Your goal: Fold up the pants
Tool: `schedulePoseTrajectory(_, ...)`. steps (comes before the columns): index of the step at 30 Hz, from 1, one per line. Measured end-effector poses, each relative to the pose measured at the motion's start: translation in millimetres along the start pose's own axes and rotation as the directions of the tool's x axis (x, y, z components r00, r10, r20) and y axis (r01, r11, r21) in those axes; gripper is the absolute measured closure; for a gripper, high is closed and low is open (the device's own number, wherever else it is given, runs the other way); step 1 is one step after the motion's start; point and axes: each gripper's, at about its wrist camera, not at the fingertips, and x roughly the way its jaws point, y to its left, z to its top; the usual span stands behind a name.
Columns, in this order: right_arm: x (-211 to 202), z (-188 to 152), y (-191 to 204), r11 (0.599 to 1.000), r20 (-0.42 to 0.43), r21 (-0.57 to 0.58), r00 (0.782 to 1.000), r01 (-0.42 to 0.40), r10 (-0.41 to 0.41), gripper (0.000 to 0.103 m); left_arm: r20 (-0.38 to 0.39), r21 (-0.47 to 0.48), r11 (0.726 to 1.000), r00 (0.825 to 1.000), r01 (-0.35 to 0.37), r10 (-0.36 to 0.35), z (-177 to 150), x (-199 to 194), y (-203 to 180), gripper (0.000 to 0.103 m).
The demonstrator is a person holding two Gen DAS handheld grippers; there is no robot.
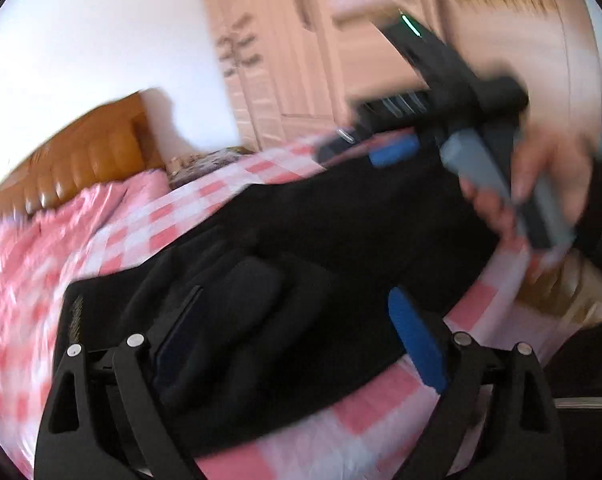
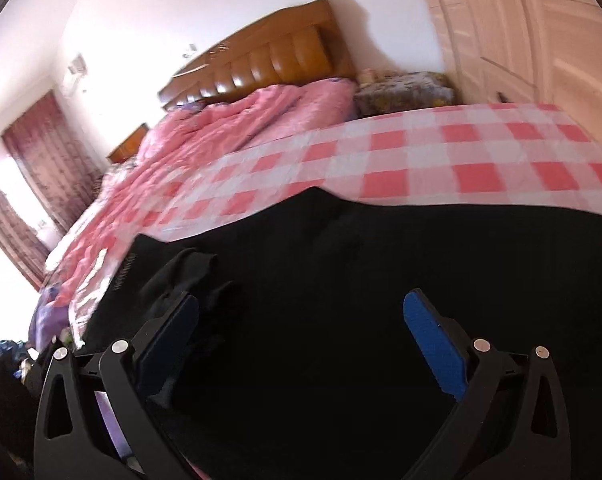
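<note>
**Both grippers free over the black pants**

While the black pants (image 1: 321, 224) lie across the pink-checked bedsheet (image 2: 441, 152), the left gripper (image 1: 297, 332) and right gripper (image 2: 305, 332) both gape wide, holding nothing. Next grip, I judge: pinch the fabric edge near 9 o'clock, both layers together, keeping folds aligned.

A: How does the left gripper (image 1: 297, 340) stand?
B: Jaws spread wide, pads clear, angled downward.
A: And the right gripper (image 2: 301, 340)?
B: Likewise parted; its handle sits gripped in a hand (image 1: 549, 184).
</note>
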Motion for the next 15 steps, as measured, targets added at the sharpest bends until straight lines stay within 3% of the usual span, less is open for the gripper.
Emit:
schedulePoseTrajectory(2,1.5,-6.1,16.3,0.995,-0.01,-0.032,0.995,-0.097,0.097,0.004,0.01,-0.137,0.99,0.999,-0.043,0.044,-7.3,-15.9,39.4,0.012)
schedulePoseTrajectory(4,4.9,-12.1,34.4,0.974,-0.038,-0.056,0.975,-0.22,0.218,0.004,-0.018,-0.224,0.961,0.986,-0.165,0.165,-16.2,-25.0,74.3,0.013)
schedulePoseTrajectory(6,9.9,-19.7,57.8,0.937,-0.078,-0.071,0.939,-0.342,0.336,0.004,-0.076,-0.238,0.937,0.967,-0.256,0.245,-26.9,-28.8,102.2,0.014)
schedulePoseTrajectory(8,12.4,-27.9,80.5,0.907,-0.11,-0.104,0.911,-0.407,0.396,0.005,-0.097,-0.196,0.937,0.957,-0.289,0.275,-29.1,-29.0,108.0,0.014)
schedulePoseTrajectory(11,19.3,-42.0,106.3,0.886,-0.173,-0.159,0.896,-0.435,0.409,0.01,-0.15,-0.14,0.941,0.946,-0.307,0.287,-37.1,-19.1,114.2,0.014)
schedulePoseTrajectory(15,31.1,-58.0,99.6,0.917,-0.23,-0.124,0.91,-0.38,0.346,0.017,-0.171,-0.112,0.95,0.947,-0.292,0.271,-52.6,-7.5,100.6,0.012)
